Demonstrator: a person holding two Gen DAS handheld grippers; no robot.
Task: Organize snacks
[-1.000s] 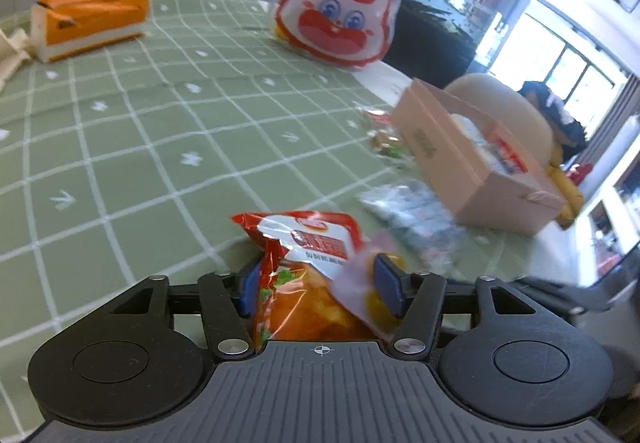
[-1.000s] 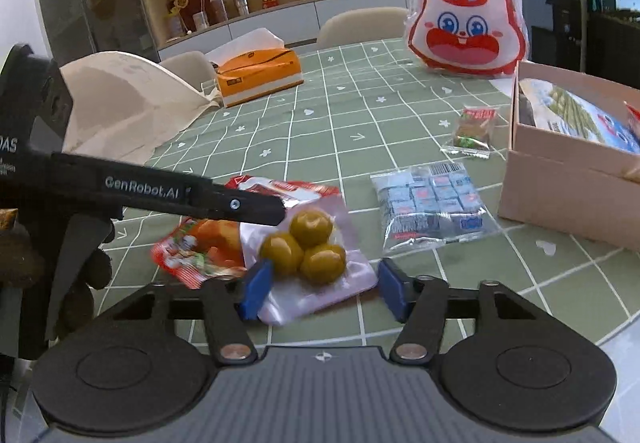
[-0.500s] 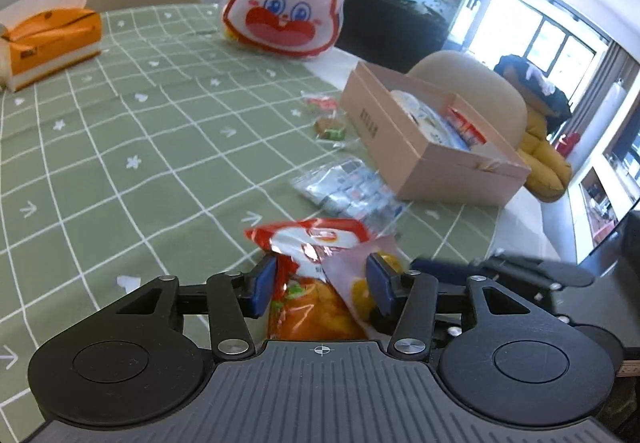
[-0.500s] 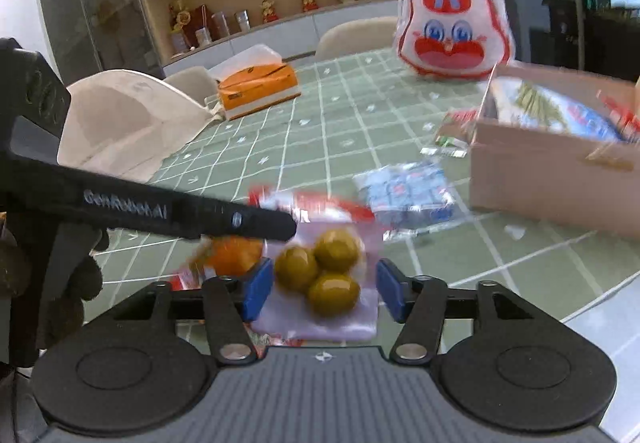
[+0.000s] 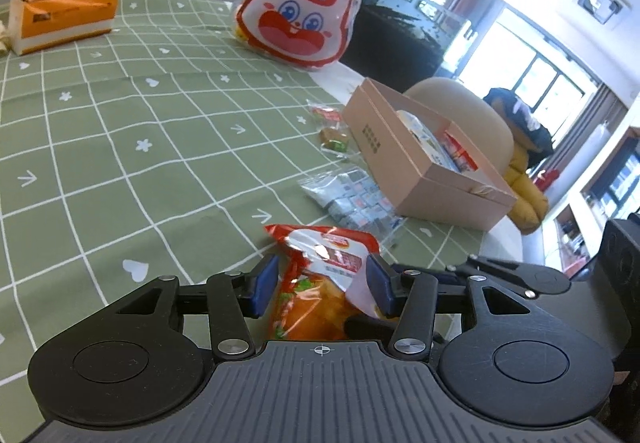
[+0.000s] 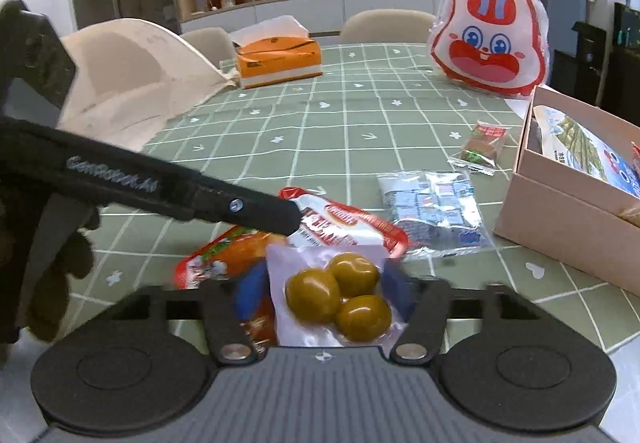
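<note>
A red and orange snack packet [image 5: 332, 255] sits between the blue pads of my left gripper [image 5: 322, 285], which is shut on its near end. In the right wrist view, one left finger [image 6: 224, 199] reaches over the same packet [image 6: 340, 223]. A clear pouch with three green-brown fruits [image 6: 336, 299] lies on top of that packet, inside my right gripper [image 6: 322, 291]. Its jaws are closing, and both pads touch the pouch's edges. An open cardboard box [image 5: 384, 147] [image 6: 560, 211] on the right holds several packets.
A clear bag of small blue-white packets [image 5: 352, 195] [image 6: 436, 203] lies beside the box, with a small wrapped snack [image 6: 480, 151] behind it. A rabbit-face bag [image 6: 488, 39] and an orange tissue box [image 6: 280, 59] stand at the far side. A white cloth bag [image 6: 132, 83] is on the left.
The right jaws widened around the fruit pouch, then narrowed onto it, and it now sits deeper between them. The left pads came in slightly on the red packet. The left view swung sideways.
</note>
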